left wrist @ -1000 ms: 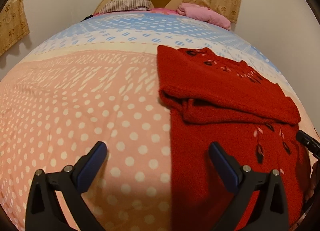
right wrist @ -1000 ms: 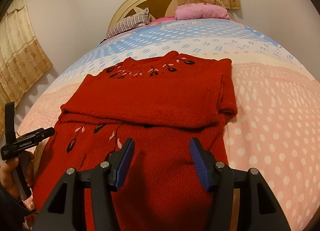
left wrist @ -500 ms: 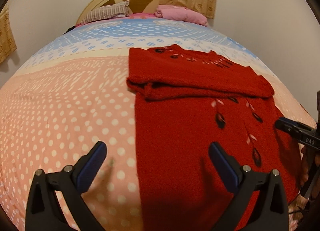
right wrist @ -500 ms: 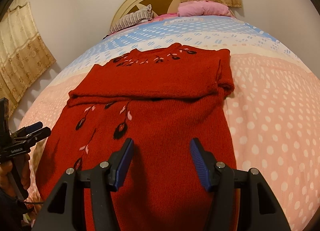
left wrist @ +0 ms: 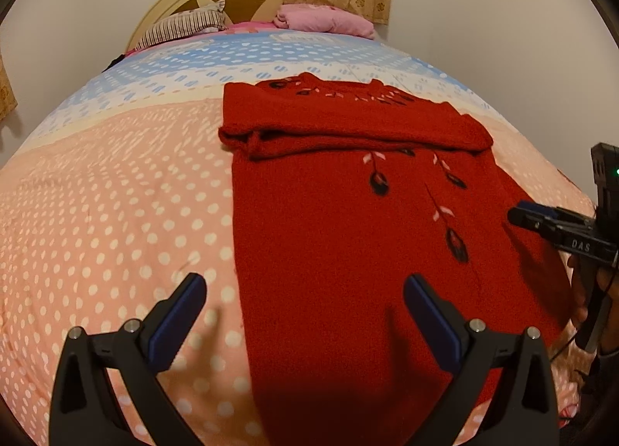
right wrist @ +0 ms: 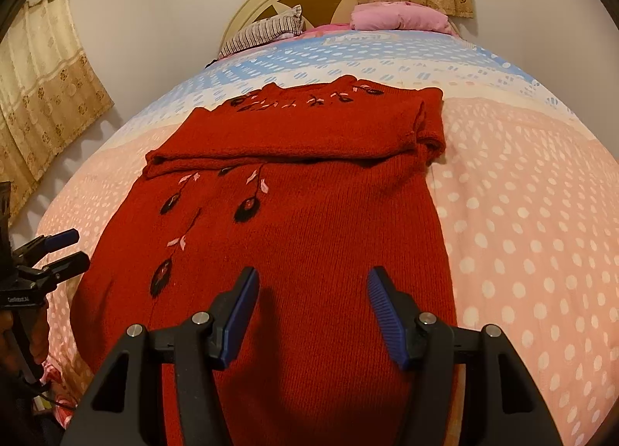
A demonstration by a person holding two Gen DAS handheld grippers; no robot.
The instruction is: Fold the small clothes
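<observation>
Left wrist view: left tool [left wrist: 303, 297] wide open, empty, above red sweater's [left wrist: 348, 237] left edge on the bed [left wrist: 116, 194]. Right wrist view: right tool [right wrist: 313, 291] half open, empty, over the sweater's lower part; sleeves folded across its top

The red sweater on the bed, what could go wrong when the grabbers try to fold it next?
1. The red sweater already has its sleeves folded across the top; a tug on the bottom part could pull that fold loose.
2. The left hand-held gripper sits half over the dotted bedspread, so it might pinch that too.
3. The right hand-held gripper is over the middle of the knit, not an edge, so it may bunch it up.
</observation>
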